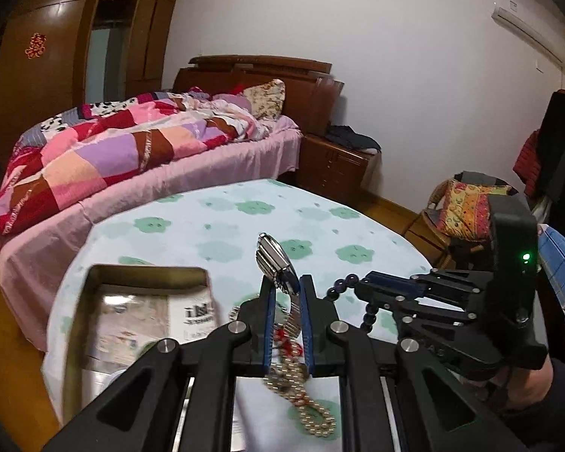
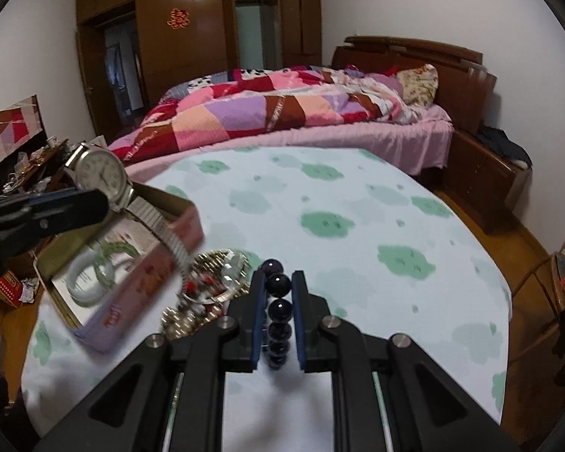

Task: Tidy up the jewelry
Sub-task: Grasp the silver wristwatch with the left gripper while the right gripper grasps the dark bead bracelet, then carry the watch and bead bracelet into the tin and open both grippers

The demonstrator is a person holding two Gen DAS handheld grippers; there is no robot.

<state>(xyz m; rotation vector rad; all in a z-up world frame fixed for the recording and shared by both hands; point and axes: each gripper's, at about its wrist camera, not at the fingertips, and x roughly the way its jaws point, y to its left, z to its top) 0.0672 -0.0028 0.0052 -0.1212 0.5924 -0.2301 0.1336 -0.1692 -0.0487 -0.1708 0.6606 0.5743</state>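
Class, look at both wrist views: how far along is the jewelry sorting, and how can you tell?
Partly done. Done: pale green bangles lie in the open rectangular tin box. In hand: the left gripper holds the silver wristwatch raised by the tin; the right gripper grips the dark purple bead bracelet. Left: a tangled gold bead chain on the cloud-print cloth.

1. Wristwatch [image 2: 101,173], silver, metal band: one.
2. Dark bead bracelet [image 2: 279,301]: one.
3. Pale green bangles [image 2: 94,277]: two, possibly overlapping; exact count uncertain.
4. Gold bead strand [image 1: 312,410]: one tangled heap; separate pieces cannot be told apart.
5. Open tin box [image 2: 147,282]: one.
6. Grippers: two, left gripper [image 1: 287,293] and right gripper [image 2: 278,286].
7. Cloth-covered table [image 2: 358,203]: one.
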